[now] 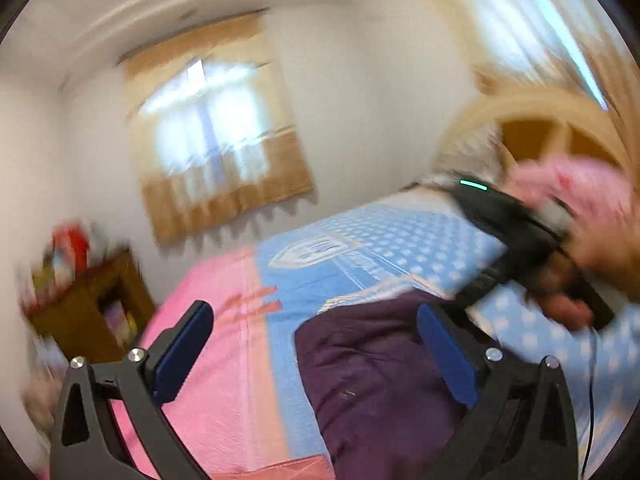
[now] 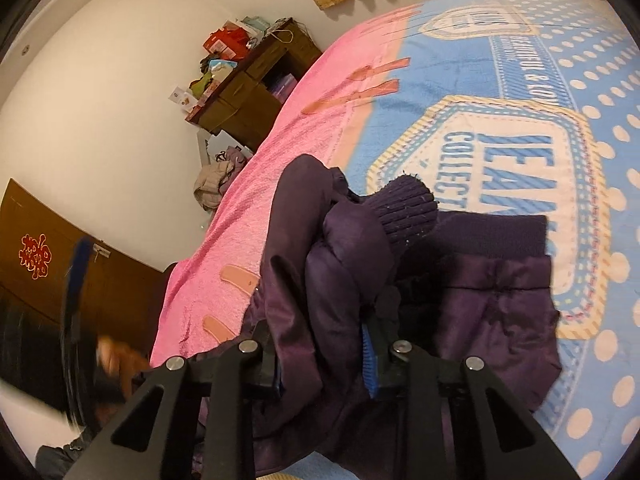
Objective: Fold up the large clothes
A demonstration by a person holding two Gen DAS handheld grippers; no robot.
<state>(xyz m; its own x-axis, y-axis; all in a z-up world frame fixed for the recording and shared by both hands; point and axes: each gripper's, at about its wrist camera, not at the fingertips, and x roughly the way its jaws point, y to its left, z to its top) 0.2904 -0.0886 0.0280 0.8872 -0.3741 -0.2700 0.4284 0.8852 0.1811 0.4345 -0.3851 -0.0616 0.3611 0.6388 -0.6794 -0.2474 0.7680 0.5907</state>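
Note:
A dark purple padded jacket (image 2: 496, 312) lies on a bed (image 2: 400, 120) with a pink and blue blanket. My right gripper (image 2: 324, 364) is shut on a bunched fold of the jacket's sleeve, with the ribbed cuff (image 2: 408, 208) just beyond the fingers. In the left wrist view the jacket (image 1: 368, 380) lies below my left gripper (image 1: 316, 352), which is open, empty and held above the bed. That view is blurred. The right gripper's black body (image 1: 516, 236) and the hand holding it show at the right.
A brown wooden cabinet (image 2: 256, 92) piled with boxes stands by the bed's far corner. Clothes (image 2: 216, 184) lie on the floor beside it. A curtained window (image 1: 212, 136) and a wooden headboard (image 1: 560, 120) are behind the bed. A brown door (image 2: 44, 256) is at left.

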